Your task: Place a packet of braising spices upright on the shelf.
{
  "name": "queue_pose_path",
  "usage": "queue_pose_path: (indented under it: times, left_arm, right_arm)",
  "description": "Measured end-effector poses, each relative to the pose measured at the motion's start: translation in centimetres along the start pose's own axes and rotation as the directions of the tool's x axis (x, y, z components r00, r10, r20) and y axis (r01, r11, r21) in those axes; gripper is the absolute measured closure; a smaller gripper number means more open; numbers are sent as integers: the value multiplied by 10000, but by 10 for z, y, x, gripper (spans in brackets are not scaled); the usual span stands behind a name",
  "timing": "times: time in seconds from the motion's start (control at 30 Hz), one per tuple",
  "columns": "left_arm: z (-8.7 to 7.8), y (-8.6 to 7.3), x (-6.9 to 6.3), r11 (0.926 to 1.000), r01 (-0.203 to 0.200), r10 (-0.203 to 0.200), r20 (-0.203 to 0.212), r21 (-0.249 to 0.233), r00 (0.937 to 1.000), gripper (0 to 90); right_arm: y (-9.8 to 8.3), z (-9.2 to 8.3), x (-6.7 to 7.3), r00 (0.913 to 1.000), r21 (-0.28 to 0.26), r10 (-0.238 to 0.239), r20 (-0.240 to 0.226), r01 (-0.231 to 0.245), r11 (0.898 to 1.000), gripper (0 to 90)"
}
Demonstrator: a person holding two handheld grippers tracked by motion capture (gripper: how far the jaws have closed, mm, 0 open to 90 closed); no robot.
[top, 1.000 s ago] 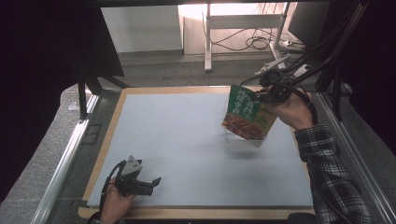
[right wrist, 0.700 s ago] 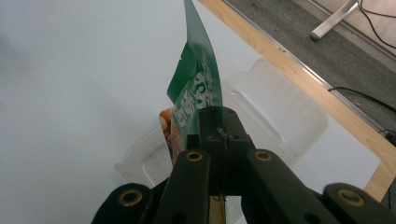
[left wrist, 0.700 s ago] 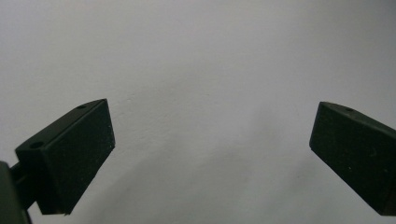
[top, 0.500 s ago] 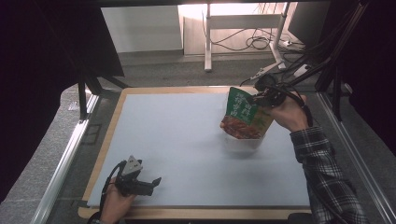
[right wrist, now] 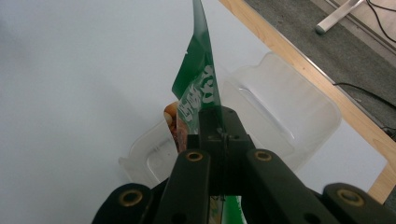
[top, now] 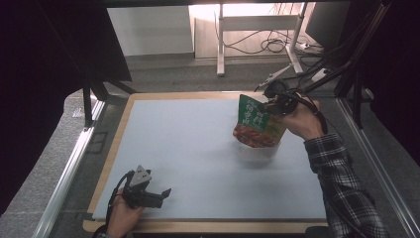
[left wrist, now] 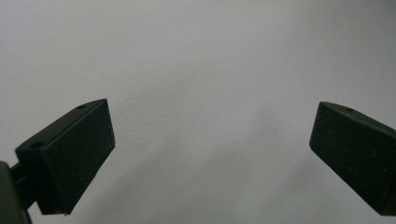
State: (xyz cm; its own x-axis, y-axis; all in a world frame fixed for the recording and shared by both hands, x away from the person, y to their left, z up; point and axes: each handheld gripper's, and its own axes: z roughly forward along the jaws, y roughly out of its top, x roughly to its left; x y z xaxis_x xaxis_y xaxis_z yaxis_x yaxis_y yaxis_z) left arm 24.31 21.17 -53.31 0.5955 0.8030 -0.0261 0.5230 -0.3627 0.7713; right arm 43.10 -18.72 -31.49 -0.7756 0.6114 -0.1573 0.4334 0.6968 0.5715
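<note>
A green and red food pouch (top: 258,123) hangs upright in my right gripper (top: 271,105), which is shut on the pouch's top edge at the far right of the table. Its bottom sits over a clear plastic container (top: 257,149). Seen from the right gripper view, the pouch (right wrist: 198,88) runs edge-on from the closed jaws, with the clear container (right wrist: 275,116) below and beyond it. My left gripper (top: 163,194) rests low near the front left of the white mat (top: 188,144). In the left gripper view its black pads (left wrist: 77,154) stand wide apart over bare mat, nothing between them.
The mat lies on a wooden board (top: 126,111) whose rim shows on all sides. Metal rails (top: 69,168) run along the left and right of the table. Beyond the far edge stand a desk frame (top: 220,39) and loose cables (top: 270,45) on the floor.
My right gripper has carried the pouch a little left and toward the front, tilting it and lowering it over the clear container. The left gripper has stayed put.
</note>
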Motion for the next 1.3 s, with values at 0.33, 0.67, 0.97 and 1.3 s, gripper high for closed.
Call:
queue_pose_path:
  times: [0.33,0.67,0.97,1.3]
  left_arm:
    - [0,0,0,10000,29,-29,2,-23,10000,0]
    - [1,0,0,10000,14,-14,8,19,10000,0]
    - [1,0,0,10000,1,-1,15,20,10000,0]
    - [-1,0,1,10000,18,-18,17,-24,10000,0]
  right_arm:
    - [3,14,6,9997,469,-229,5,229,9986,896]
    - [2,-1,-1,9985,1014,-329,436,284,9944,896]
    - [15,-23,1,9949,1573,-697,730,575,9859,897]
    - [24,4,13,9893,2429,-1248,757,1031,9646,897]
